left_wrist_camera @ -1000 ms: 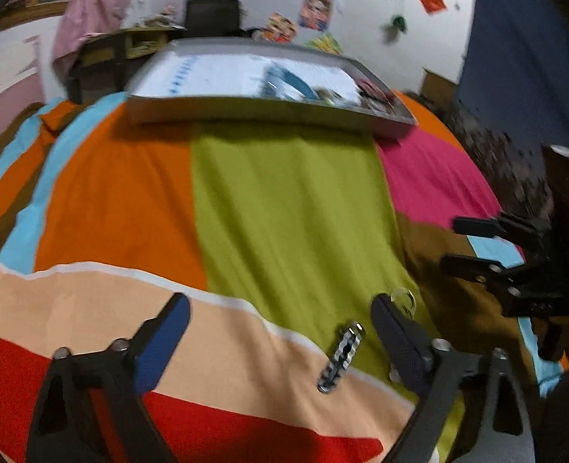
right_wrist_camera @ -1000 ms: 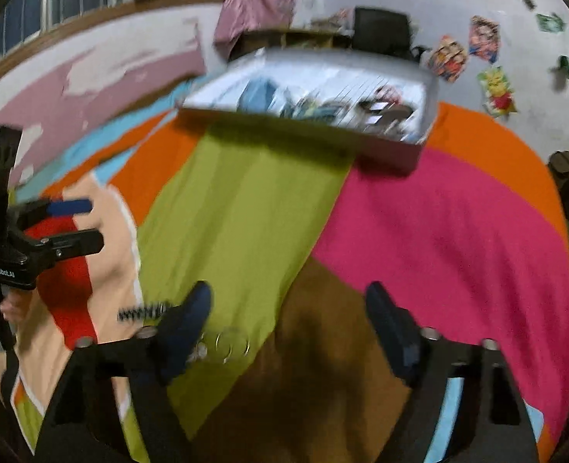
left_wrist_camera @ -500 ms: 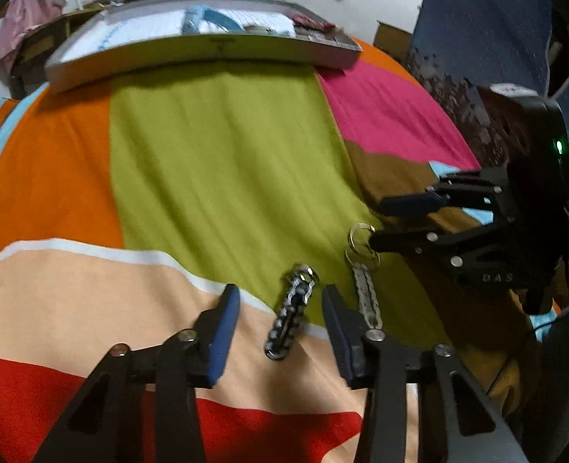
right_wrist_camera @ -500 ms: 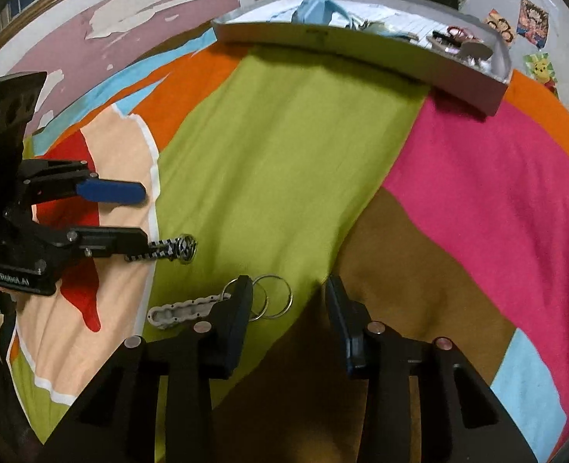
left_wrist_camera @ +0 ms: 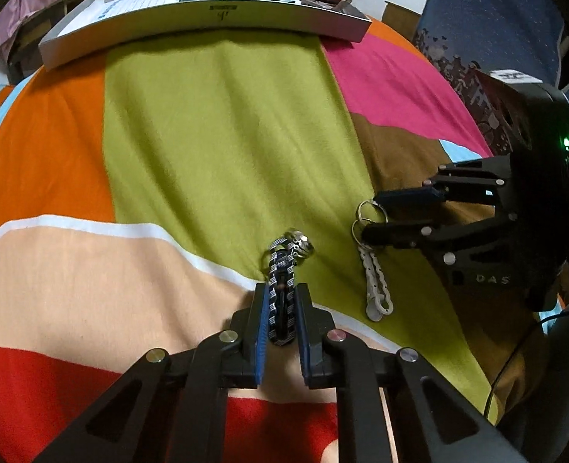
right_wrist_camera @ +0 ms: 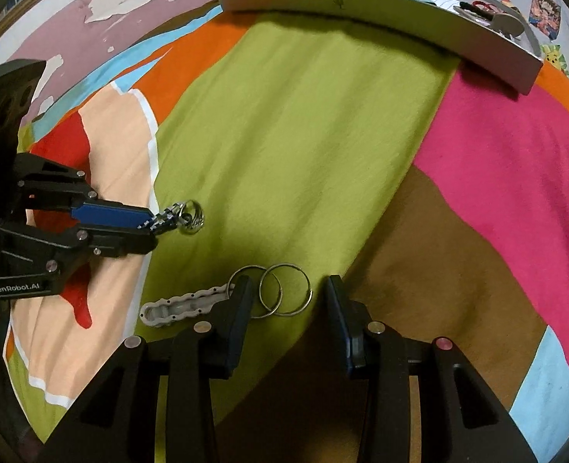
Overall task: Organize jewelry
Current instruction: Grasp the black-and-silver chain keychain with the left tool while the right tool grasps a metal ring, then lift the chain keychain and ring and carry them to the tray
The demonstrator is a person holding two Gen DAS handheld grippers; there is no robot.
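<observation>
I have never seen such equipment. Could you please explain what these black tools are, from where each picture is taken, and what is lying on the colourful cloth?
These are two hand-held grippers, each with a camera looking along its two fingers. The left camera shows the left gripper shut on a dark braided keychain. The right camera shows the right gripper open, its fingers on either side of two metal rings joined to a white chain strap. Both items lie on a striped blanket. Farther back sits a grey tray holding small things, too blurred to name.

black left claw [left_wrist_camera: 280, 324] with blue pads, silver screws, black right claw [right_wrist_camera: 287, 308], white "genrobot.ai" lettering, green light
</observation>
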